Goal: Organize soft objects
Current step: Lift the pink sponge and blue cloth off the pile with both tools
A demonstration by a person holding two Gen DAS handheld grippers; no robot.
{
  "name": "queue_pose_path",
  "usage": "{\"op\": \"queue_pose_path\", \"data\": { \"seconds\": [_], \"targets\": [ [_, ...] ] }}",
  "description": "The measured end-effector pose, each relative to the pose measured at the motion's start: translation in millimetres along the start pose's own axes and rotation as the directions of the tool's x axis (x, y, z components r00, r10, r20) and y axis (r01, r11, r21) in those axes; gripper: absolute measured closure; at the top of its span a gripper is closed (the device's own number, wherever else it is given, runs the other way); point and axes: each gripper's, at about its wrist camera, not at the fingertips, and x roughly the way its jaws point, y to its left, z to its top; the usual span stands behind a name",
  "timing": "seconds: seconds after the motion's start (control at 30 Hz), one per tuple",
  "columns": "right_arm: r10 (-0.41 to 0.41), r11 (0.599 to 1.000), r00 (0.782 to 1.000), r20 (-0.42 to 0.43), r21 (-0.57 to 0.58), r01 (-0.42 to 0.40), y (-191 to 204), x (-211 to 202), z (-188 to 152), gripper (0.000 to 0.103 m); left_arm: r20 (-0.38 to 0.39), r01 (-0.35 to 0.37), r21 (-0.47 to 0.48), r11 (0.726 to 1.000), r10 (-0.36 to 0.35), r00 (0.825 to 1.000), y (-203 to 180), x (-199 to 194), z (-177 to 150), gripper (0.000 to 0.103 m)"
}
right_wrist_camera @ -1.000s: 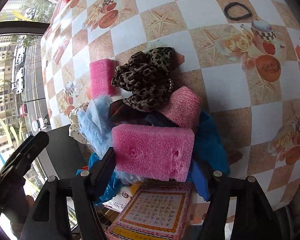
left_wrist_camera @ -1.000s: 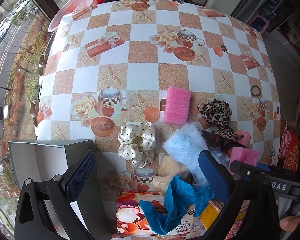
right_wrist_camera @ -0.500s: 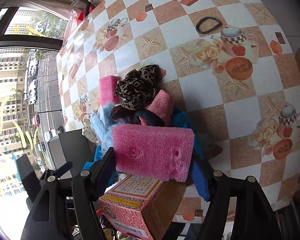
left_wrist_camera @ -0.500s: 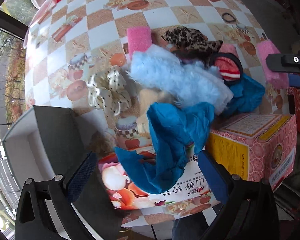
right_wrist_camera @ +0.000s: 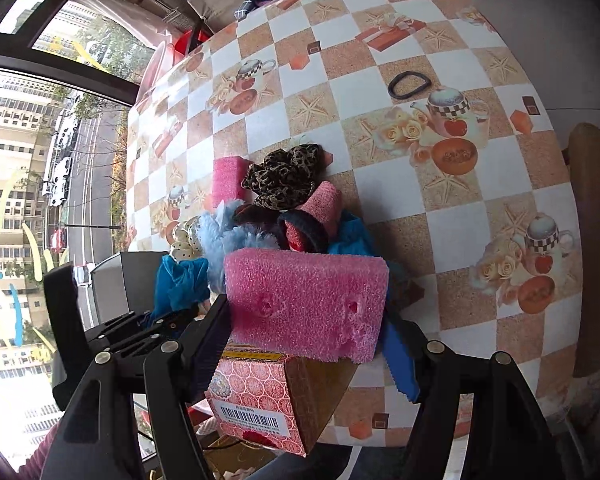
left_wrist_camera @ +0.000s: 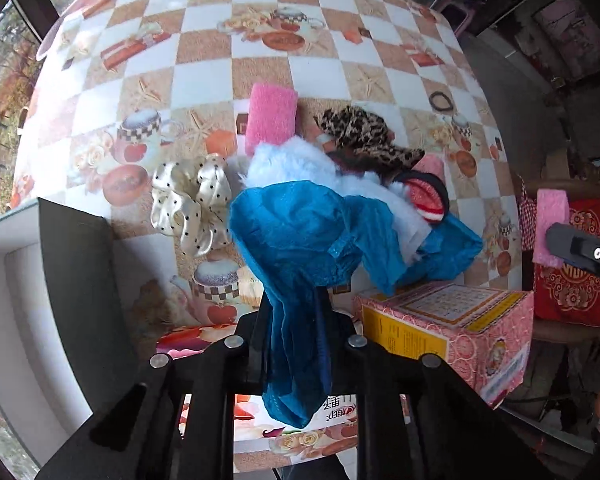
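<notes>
Left wrist view: the left gripper [left_wrist_camera: 296,320], its jaws spread wide half a second ago, is now clamped on the crumpled blue mesh cloth [left_wrist_camera: 300,240], which bunches between the closed fingers and hangs down over the flower-printed box [left_wrist_camera: 332,416] at the table's near edge. Behind the cloth sit the pale blue fluffy fabric [left_wrist_camera: 292,164], the cream polka-dot scrunchie [left_wrist_camera: 192,204], a flat pink sponge block [left_wrist_camera: 270,122], the leopard-print scrunchie [left_wrist_camera: 364,136] and the red knit piece with a dark rim [left_wrist_camera: 426,200], all on the checkered brown-and-white tablecloth [left_wrist_camera: 260,60]. The grey open bin [left_wrist_camera: 72,264] stands to the left, the pink patterned carton [left_wrist_camera: 452,320] to the right. At far right the other gripper carries its sponge clear of the table.

Right wrist view: the right gripper [right_wrist_camera: 308,328] grasps the large pink foam sponge [right_wrist_camera: 306,298] as before, fingers pressed on its two ends, held above the pink patterned carton [right_wrist_camera: 260,400]. The pile lies beyond it on the tablecloth; a black hair tie [right_wrist_camera: 409,85] lies well apart, farther up the table. At left, the left gripper [right_wrist_camera: 156,332] holds the blue cloth beside the grey bin [right_wrist_camera: 120,284]
</notes>
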Motion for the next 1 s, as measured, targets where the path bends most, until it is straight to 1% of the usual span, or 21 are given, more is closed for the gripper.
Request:
{"op": "queue_pose_path", "data": {
  "seconds": [0.07, 0.17, 0.27, 0.37, 0.53, 0.7, 0.87, 1.0],
  "targets": [
    [0.000, 1.000, 1.000, 0.019, 0.002, 0.000, -1, -8, -3, 0.032, 0.046, 0.004, 0.014, 1.000, -0.005, 0.999, -2, -18, 9, 0.084],
    [-0.009, 1.000, 0.999, 0.044, 0.020, 0.008, -7, -19, -10, 0.032, 0.106, 0.011, 0.065, 0.998, -0.018, 0.994, -23, -40, 11, 0.084],
    [-0.025, 0.999, 0.997, 0.073, 0.044, 0.022, -16, -33, -18, 0.032, 0.142, 0.021, 0.138, 0.990, -0.041, 0.989, -52, -54, 14, 0.083],
    [-0.044, 0.996, 0.994, 0.103, 0.081, 0.035, -30, -47, -25, 0.032, 0.166, 0.029, 0.216, 0.976, -0.066, 0.984, -90, -58, 21, 0.083],
    [-0.078, 0.986, 0.987, 0.139, 0.155, 0.056, -56, -65, -40, 0.032, 0.150, 0.075, 0.322, 0.944, -0.129, 0.980, -152, -57, 24, 0.083],
    [-0.113, 0.972, 0.979, 0.167, 0.224, 0.074, -82, -82, -58, 0.032, 0.119, 0.099, 0.436, 0.894, -0.167, 0.979, -205, -50, 19, 0.083],
    [-0.149, 0.953, 0.972, 0.183, 0.289, 0.092, -105, -96, -79, 0.032, 0.077, 0.130, 0.509, 0.851, -0.196, 0.978, -241, -46, 6, 0.083],
    [-0.178, 0.941, 0.966, 0.187, 0.319, 0.112, -118, -104, -97, 0.032, 0.049, 0.146, 0.575, 0.805, -0.212, 0.976, -263, -46, -14, 0.083]
  ]
}}
